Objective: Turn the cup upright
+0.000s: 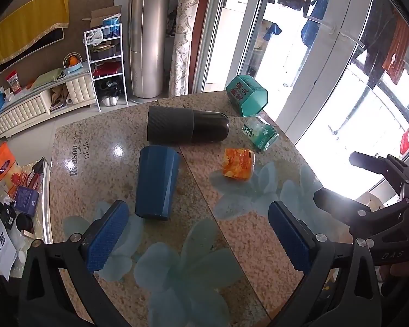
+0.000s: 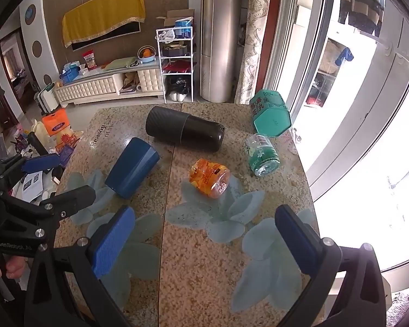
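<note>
A dark blue faceted cup (image 1: 156,182) lies on its side on the speckled table (image 1: 95,169), its narrower base towards me. It also shows in the right wrist view (image 2: 132,167), left of centre. My left gripper (image 1: 197,235) is open and empty, just short of the cup, its left pad (image 1: 106,235) near the cup's base. My right gripper (image 2: 204,241) is open and empty above the table's near part, to the right of the cup. The right gripper shows at the right edge of the left wrist view (image 1: 340,182).
A black tumbler (image 1: 186,126) lies on its side behind the cup. An orange jar (image 1: 238,166), a green-labelled clear bottle (image 1: 260,133) and a teal hexagonal box (image 1: 246,98) lie to the right. Glass doors (image 1: 327,81) stand right of the table; the floor lies beyond its far edge.
</note>
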A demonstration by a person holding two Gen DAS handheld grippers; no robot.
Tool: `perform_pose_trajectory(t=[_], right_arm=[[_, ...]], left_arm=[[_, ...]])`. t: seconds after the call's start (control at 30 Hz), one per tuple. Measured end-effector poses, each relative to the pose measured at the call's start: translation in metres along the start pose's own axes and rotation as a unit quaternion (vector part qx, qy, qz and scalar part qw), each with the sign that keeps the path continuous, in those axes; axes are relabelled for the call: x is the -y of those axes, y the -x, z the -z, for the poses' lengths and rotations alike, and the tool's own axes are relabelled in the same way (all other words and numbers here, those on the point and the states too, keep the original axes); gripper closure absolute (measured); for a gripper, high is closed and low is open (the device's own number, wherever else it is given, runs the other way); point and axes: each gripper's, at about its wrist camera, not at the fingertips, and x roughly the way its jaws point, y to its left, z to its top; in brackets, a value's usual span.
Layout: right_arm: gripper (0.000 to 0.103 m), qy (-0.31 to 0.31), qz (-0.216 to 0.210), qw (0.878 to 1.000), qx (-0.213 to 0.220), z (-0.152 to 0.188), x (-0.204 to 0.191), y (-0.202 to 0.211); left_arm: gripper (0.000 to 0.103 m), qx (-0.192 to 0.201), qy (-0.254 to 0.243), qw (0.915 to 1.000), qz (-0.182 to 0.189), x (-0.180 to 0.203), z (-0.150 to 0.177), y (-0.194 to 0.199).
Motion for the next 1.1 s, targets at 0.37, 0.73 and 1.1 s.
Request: perform_pose_trajectory(t=[0.37,0.73,1.1], right_arm=[[0.0,-0.001,-0.001,1.0,0.0,-0.0015,-0.0015,0.0028],[0.0,0.0,-0.001,1.0,0.0,-0.0013,-0.0012,0.0026],[0.0,-0.001,-0.001,1.0,0.0,-0.0023,-0.0011,0.003]], left_arm=[[0.0,0.003,-0.003,1.0,-0.004,0.0083,-0.0003,0.008],[0.0,0.004,-0.003,1.0,-0.004,0.0078,-0.0004,0.0082],[0.0,0.004,-0.005,1.0,-0.006,0.0078,-0.0003,0.0084]])
